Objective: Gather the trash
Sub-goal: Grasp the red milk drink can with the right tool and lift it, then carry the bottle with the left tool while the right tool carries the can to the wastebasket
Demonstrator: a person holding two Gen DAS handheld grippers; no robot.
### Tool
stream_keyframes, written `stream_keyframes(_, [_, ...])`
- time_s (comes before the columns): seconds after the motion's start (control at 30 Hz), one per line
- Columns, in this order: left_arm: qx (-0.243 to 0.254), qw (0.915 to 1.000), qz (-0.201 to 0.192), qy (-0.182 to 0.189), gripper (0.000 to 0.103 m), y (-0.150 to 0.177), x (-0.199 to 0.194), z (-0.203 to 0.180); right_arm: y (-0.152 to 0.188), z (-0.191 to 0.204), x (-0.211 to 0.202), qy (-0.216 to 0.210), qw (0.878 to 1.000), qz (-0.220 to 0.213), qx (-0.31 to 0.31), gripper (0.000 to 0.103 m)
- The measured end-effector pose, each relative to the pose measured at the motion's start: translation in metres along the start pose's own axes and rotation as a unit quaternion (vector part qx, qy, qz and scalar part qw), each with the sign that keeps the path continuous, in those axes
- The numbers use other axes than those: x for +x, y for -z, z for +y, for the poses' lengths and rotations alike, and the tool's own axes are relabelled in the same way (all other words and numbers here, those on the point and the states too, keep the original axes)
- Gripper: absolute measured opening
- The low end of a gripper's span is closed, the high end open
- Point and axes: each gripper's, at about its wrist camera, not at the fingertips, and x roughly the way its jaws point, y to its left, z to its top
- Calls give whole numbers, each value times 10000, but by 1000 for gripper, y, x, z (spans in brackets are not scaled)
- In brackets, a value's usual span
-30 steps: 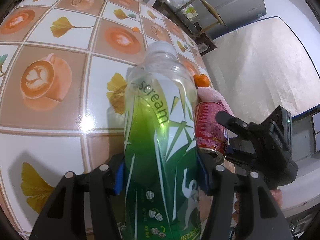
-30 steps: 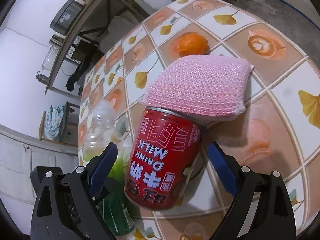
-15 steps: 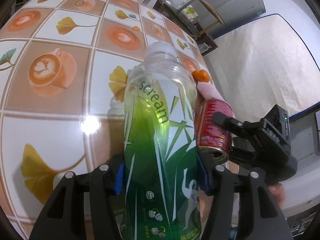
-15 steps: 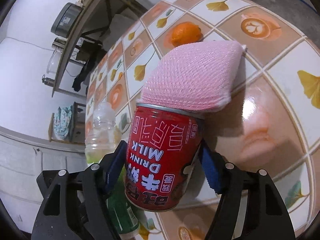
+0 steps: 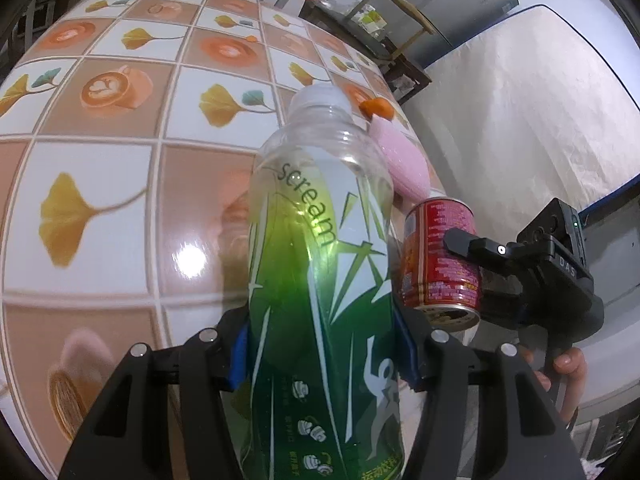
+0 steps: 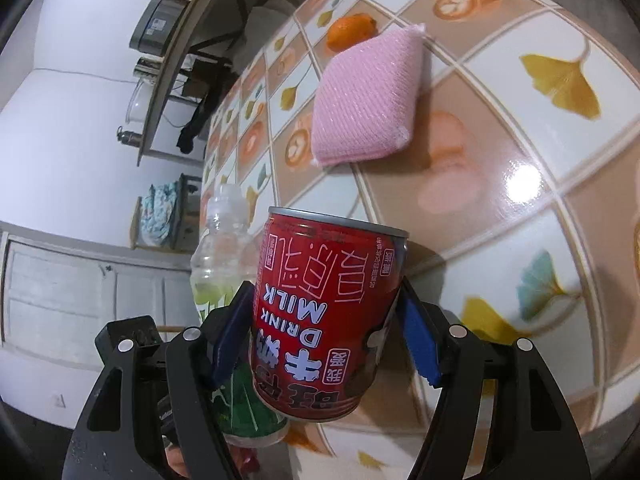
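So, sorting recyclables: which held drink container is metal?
The red milk can in the right hand-held gripper; the other is a clear plastic bottle.

Pink sponge (image 6: 366, 98) sits on the tablecloth (image 5: 120, 184), orange (image 6: 350, 28) touching its far edge. Left of the sponge, bare tiles. The can (image 6: 326, 316) and bottle (image 5: 320, 280) are lifted clear nearer than the sponge.

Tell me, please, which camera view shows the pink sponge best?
The right wrist view: the pink sponge lies in full on the tiled table, beside the orange, beyond the red can. In the left wrist view only a pink sliver shows past the bottle.
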Motion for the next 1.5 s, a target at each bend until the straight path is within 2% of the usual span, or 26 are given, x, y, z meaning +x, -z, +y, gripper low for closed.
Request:
stream_keyframes(0.23, [347,9989,-108,-294,55,17,3,-23,16,-10,-20,-120,9998,-117,-91,65])
stream_keyframes(0.67, [981,9937,-299,-461,55,25,2,-66,29,-20,-54,-505,9977,-420,-165,65])
stream_keyframes(0.83, [1128,9922,-325,-427,55,29,2,-82,36,-32,-73,-656,9959,-608,-96,65])
stream_keyframes(1.13, [1447,9892,-180,-136,55,35,16,-122,56,-64,-103,-819,9910,-1021,266,65])
stream_keyframes(1.5, [2194,9750,335,95,55,38,67,-196,79,-121,-142,-1013,9767,-1674,888,65])
